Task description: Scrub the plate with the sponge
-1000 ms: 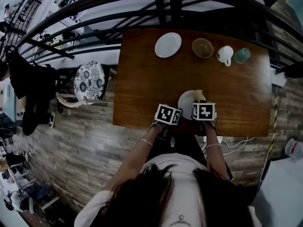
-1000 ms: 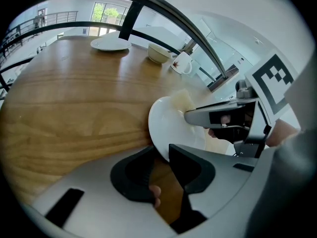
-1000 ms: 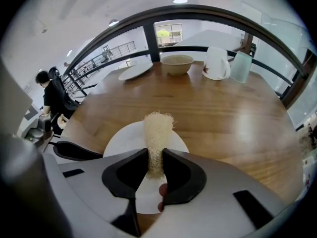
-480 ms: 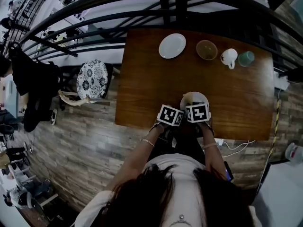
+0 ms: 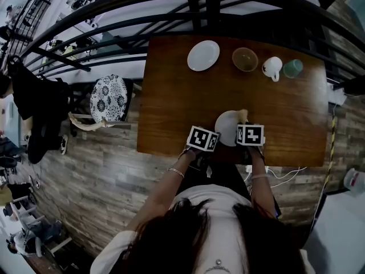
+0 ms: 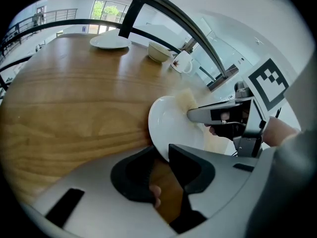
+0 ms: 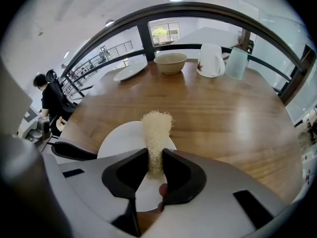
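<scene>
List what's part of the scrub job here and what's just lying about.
In use:
- plate, rim clamped in left gripper
- sponge, held on the plate by right gripper

Lying about, along the table's far edge:
- far plate
- bowl
- mug
- green cup

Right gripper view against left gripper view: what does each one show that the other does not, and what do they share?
Only the right gripper view: the right gripper shut on the sponge, a pale green cup beside the mug, and a person in black beyond the table.

Only the left gripper view: the left gripper clamped on the tilted plate at its rim, and the right gripper's marker cube seen side-on.

Both: the plate, the sponge against it, a second plate, a bowl, a mug and the wooden table.
</scene>
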Available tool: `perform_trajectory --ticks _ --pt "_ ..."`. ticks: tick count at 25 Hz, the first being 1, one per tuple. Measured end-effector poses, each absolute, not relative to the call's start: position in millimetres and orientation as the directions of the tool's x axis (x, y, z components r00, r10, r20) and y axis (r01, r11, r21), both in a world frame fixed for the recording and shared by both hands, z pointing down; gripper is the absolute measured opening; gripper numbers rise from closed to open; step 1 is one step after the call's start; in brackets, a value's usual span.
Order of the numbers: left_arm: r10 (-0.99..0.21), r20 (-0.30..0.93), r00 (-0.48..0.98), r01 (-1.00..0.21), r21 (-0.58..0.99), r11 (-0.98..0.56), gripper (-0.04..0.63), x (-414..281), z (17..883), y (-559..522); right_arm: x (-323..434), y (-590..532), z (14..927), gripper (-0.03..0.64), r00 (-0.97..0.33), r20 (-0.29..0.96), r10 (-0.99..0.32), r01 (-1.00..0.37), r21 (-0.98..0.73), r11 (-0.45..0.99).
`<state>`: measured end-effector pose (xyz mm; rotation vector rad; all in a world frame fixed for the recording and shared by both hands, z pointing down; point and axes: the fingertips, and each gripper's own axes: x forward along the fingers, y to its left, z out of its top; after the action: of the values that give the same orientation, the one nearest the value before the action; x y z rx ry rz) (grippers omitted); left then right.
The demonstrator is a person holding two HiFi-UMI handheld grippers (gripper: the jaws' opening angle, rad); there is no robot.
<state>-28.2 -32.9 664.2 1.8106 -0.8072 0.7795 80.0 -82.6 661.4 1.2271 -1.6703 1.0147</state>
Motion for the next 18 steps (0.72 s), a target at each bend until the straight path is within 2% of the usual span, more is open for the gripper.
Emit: perform_trajectory --ticks 11,18 --pt "-0.195 0.791 0.58 -0.8 0.51 -0.315 0.101 -26 665 -34 1 -67 667 0.101 -0.313 0.912 -0.264 -0.886 -0.181 0.427" --pt "-0.19 0.793 0.579 -0.802 0.511 -0.309 0.101 -28 665 -33 27 -67 668 0.101 -0.29 0.919 -0.266 -0.909 -0.177 0.378"
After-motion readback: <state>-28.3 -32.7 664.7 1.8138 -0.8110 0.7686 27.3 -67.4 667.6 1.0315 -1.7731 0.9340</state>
